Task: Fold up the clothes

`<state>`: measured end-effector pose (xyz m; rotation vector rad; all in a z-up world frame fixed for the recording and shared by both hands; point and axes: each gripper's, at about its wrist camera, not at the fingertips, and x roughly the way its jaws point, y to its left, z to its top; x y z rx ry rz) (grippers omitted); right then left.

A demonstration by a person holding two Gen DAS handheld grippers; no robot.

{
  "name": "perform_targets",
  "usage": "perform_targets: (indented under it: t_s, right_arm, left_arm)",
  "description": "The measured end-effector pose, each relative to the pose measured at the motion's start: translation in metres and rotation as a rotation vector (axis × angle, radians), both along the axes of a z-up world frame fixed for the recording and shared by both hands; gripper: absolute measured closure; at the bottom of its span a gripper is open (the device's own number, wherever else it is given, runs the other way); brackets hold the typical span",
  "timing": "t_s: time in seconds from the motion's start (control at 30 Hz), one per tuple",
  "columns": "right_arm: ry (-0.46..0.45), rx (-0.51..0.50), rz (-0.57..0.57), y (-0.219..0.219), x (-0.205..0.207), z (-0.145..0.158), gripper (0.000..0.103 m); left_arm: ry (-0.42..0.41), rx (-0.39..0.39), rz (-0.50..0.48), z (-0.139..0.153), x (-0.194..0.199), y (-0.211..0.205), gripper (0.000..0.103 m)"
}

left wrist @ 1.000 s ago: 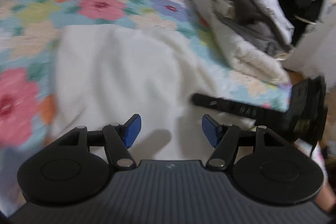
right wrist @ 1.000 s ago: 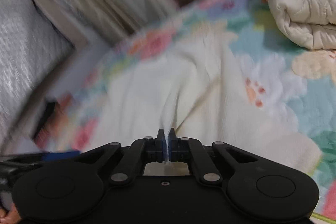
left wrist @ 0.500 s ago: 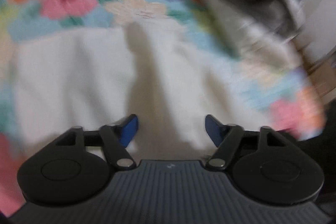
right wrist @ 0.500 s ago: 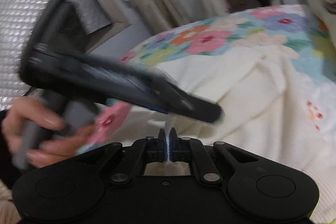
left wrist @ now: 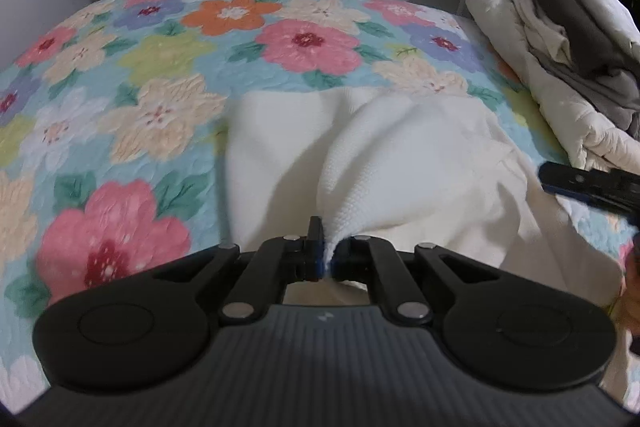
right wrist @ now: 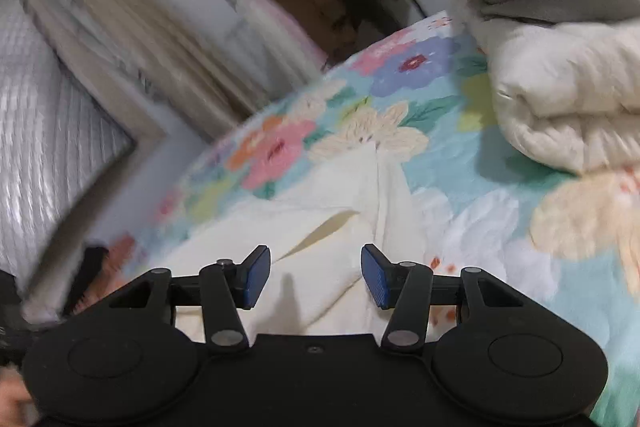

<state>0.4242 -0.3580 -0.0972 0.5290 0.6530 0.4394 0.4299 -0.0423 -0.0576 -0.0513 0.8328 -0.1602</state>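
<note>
The bed (left wrist: 168, 75) with its flower quilt takes up most of the room. A pile of other clothes (left wrist: 560, 75) sits at its far right side. The white knit top (left wrist: 400, 155) lies in the middle, partly folded. The left gripper (left wrist: 326, 255) has its jaws pinched tight on a bunch of it. The right gripper (right wrist: 316, 277) has its jaws opening, with nothing between them. I think the next move is to lift that bunch and lay it flat.

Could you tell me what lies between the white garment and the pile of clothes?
Only bare flowered bedspread separates the white garment from the pile, in both views.
</note>
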Motion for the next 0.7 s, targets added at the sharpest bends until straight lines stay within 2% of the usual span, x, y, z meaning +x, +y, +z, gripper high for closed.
perform_targets:
  t_s: [0.07,0.2,0.23,0.27,0.3,0.43,0.47,0.53,0.57,0.6,0.63,0.67,0.7]
  right_arm:
    - [-0.023,-0.113,-0.001,0.010,0.010,0.000,0.047]
    - [0.011,-0.140,0.002,0.022,0.030,-0.014,0.047]
    - [-0.006,-0.148,0.017,0.026,0.028,-0.013,0.050]
    - [-0.023,-0.156,0.032,0.030,0.025,-0.012,0.080]
    - [-0.041,-0.163,0.047,0.035,0.023,-0.011,0.097]
    - [-0.077,-0.101,0.090,0.041,-0.001,0.022,0.097]
    - [-0.051,-0.074,0.096,0.042,0.000,0.026,0.097]
    - [0.003,-0.018,0.105,0.045,0.005,0.034,0.097]
    - [0.009,-0.025,0.096,0.046,0.004,0.037,0.097]
    - [-0.013,-0.083,0.095,0.051,0.000,0.041,0.097]
    - [-0.036,-0.160,0.102,0.058,-0.001,0.042,0.097]
    - [-0.062,-0.253,0.116,0.066,-0.004,0.043,0.097]
    - [-0.077,-0.295,0.124,0.069,-0.007,0.041,0.097]
  left_arm:
    - [0.010,0.012,-0.012,-0.006,0.000,0.002,0.100]
    - [0.020,0.008,-0.034,-0.010,0.005,0.000,0.100]
    - [0.019,0.005,-0.039,-0.009,0.005,-0.001,0.100]
    - [0.018,0.003,-0.044,-0.009,0.006,-0.002,0.100]
    - [0.015,-0.004,-0.053,-0.008,0.007,-0.004,0.100]
    - [-0.022,-0.055,-0.132,0.002,0.004,-0.015,0.097]
    - [-0.021,-0.092,-0.142,0.005,0.003,-0.016,0.095]
    - [-0.018,-0.169,-0.160,0.010,0.001,-0.019,0.079]
    - [-0.012,-0.221,-0.160,0.012,0.001,-0.018,0.074]
    - [-0.007,-0.267,-0.152,0.013,0.002,-0.017,0.064]
    - [-0.003,-0.312,-0.144,0.014,0.004,-0.016,0.058]
    - [0.002,-0.357,-0.135,0.015,0.005,-0.015,0.057]
    - [0.015,-0.389,-0.128,0.015,0.008,-0.015,0.056]
